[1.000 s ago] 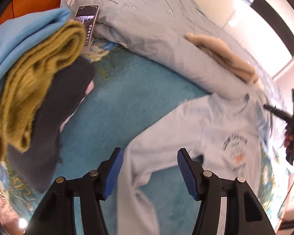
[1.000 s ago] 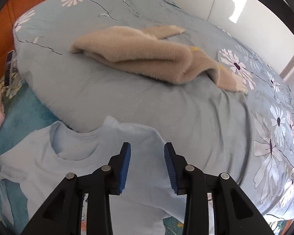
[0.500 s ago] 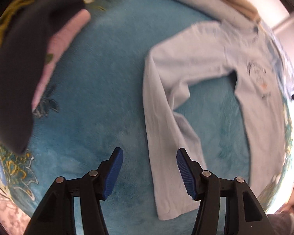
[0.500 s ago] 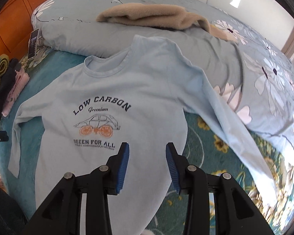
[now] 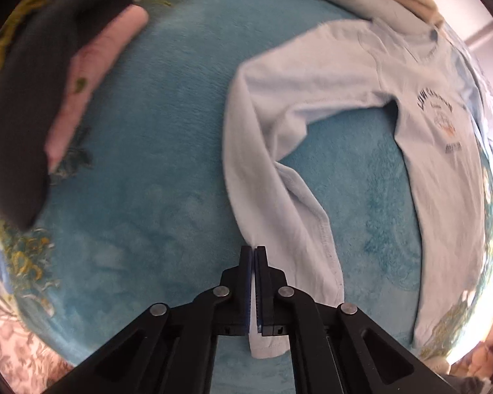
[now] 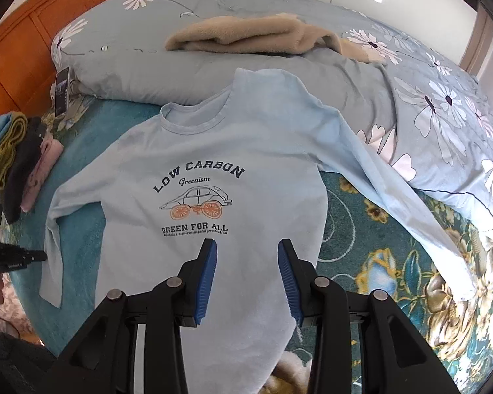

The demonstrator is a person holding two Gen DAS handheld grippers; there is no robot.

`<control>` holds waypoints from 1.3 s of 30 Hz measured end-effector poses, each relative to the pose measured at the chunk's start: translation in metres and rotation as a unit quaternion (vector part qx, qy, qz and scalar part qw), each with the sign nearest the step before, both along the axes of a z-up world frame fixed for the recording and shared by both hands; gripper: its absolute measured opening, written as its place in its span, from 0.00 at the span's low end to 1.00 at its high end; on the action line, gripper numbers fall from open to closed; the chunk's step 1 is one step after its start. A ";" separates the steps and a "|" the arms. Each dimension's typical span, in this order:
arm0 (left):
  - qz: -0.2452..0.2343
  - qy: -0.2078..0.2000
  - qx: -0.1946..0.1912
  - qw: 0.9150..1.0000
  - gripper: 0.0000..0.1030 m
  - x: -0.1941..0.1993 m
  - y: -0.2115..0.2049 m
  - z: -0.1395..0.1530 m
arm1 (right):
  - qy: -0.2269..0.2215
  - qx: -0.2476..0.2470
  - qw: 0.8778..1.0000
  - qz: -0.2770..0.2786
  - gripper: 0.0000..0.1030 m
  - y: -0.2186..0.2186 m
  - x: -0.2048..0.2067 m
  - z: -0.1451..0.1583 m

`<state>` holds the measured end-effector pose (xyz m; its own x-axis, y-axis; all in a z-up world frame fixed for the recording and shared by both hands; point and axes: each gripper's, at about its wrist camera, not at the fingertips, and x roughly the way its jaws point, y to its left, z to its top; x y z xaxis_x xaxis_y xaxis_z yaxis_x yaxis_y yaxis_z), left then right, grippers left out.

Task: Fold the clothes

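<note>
A light blue long-sleeve shirt (image 6: 213,151) with a "LOW CARBON" car print lies face up on the teal blanket (image 6: 82,124). Its one sleeve (image 5: 263,180) bends down toward me in the left wrist view. My left gripper (image 5: 253,252) is shut on that sleeve near the cuff, and the cuff end (image 5: 268,344) shows below the jaws. My right gripper (image 6: 247,249) is open and empty above the shirt's lower front. The other sleeve (image 6: 394,190) stretches right over the flowered bedding.
A stack of folded clothes (image 6: 16,151) sits at the left by the orange headboard (image 6: 23,32). A beige garment (image 6: 256,36) lies on the flowered duvet (image 6: 443,105). A phone (image 6: 61,92) leans by the duvet. The left gripper's body (image 6: 3,256) shows at the far left.
My left gripper has closed on the sleeve near the cuff; it was open half a second ago. My right gripper has pulled back over the shirt's front and stayed open.
</note>
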<state>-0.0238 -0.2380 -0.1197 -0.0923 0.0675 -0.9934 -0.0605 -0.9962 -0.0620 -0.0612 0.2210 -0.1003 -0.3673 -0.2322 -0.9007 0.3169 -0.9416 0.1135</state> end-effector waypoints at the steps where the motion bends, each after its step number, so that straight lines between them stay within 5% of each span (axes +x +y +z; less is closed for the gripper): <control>1: 0.000 0.010 -0.034 0.999 0.02 -0.002 -0.003 0.008 | 0.000 -0.005 1.000 -0.009 0.39 0.004 -0.001 0.000; 7: 0.014 0.041 -0.185 0.982 0.02 -0.020 -0.016 0.034 | -0.006 -0.006 0.997 -0.075 0.39 0.051 -0.006 -0.015; 13: 0.055 0.024 -0.204 0.977 0.04 -0.016 -0.012 0.027 | -0.049 -0.015 0.987 -0.150 0.39 0.119 -0.010 -0.045; 15: 0.070 0.018 -0.209 0.975 0.06 -0.014 -0.010 0.025 | -0.064 -0.027 0.989 -0.133 0.39 0.122 -0.002 -0.051; 16: 0.077 0.015 -0.211 0.974 0.08 -0.013 -0.010 0.024 | -0.071 -0.032 0.989 -0.123 0.39 0.124 0.001 -0.055; 18: 0.091 0.009 -0.215 0.972 0.39 -0.011 -0.008 0.022 | -0.083 -0.036 0.991 -0.100 0.39 0.122 0.010 -0.061; 20: 0.102 0.020 -0.193 0.976 0.55 -0.003 0.000 0.029 | -0.096 -0.031 0.992 -0.077 0.39 0.115 0.019 -0.070; 24: 0.124 0.046 -0.140 0.981 0.56 0.016 0.019 0.047 | -0.134 -0.051 0.988 -0.056 0.39 0.100 0.034 -0.092; 26: 0.130 0.044 -0.058 0.989 0.57 0.017 0.032 0.050 | -0.148 -0.080 0.985 -0.049 0.39 0.091 0.040 -0.098; 29: 0.130 0.036 0.060 0.989 0.57 0.017 0.055 0.049 | -0.152 -0.101 0.982 -0.037 0.37 0.076 0.040 -0.096; 30: 0.123 0.029 0.072 0.989 0.57 0.018 0.069 0.045 | -0.153 -0.108 0.982 -0.034 0.34 0.071 0.039 -0.095; 32: 0.109 0.012 0.089 0.990 0.57 0.020 0.097 0.037 | -0.155 -0.121 0.980 -0.026 0.10 0.061 0.039 -0.093; 39: 0.085 -0.017 0.087 0.992 0.57 0.047 0.142 0.012 | -0.129 -0.114 0.985 0.026 0.05 0.010 0.025 -0.068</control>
